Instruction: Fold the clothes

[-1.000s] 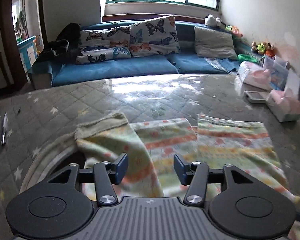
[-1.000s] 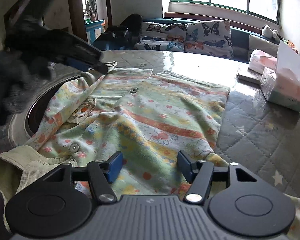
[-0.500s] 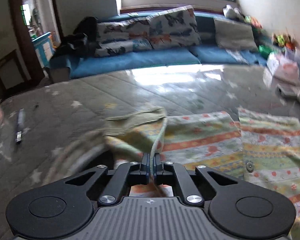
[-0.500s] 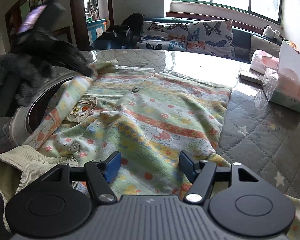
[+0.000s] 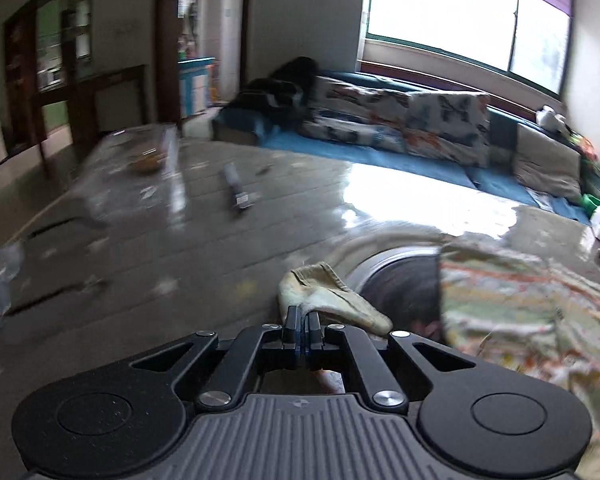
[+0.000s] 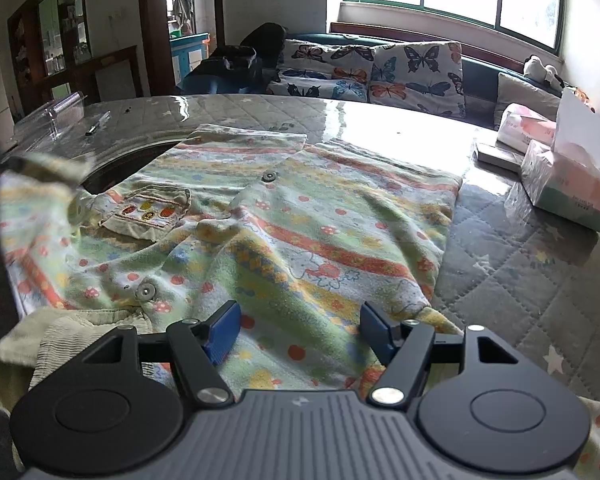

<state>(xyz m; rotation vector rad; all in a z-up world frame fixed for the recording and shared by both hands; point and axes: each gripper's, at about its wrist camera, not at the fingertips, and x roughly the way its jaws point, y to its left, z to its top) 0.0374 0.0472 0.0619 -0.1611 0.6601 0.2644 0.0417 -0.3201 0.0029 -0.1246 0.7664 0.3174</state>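
A child's striped green, orange and white buttoned shirt (image 6: 300, 232) lies spread on the quilted table (image 6: 520, 280), partly over a round dark opening (image 6: 112, 168). My left gripper (image 5: 303, 320) is shut on the shirt's pale ribbed cuff (image 5: 324, 292) and holds the sleeve out to the left; the shirt body (image 5: 520, 312) lies to its right. In the right wrist view the pulled sleeve end (image 6: 48, 168) shows blurred at far left. My right gripper (image 6: 300, 330) is open and empty, low over the shirt's near part.
Tissue boxes (image 6: 568, 184) and a small flat device (image 6: 496, 156) stand at the table's right. A pen (image 6: 98, 122) and a clear plastic box (image 6: 52, 120) lie at the far left. A blue sofa with butterfly cushions (image 6: 380, 68) stands behind the table.
My left gripper closed on the sleeve cuff, then swung left, pulling the sleeve outward off the shirt body. My right gripper stayed open and nearly still.
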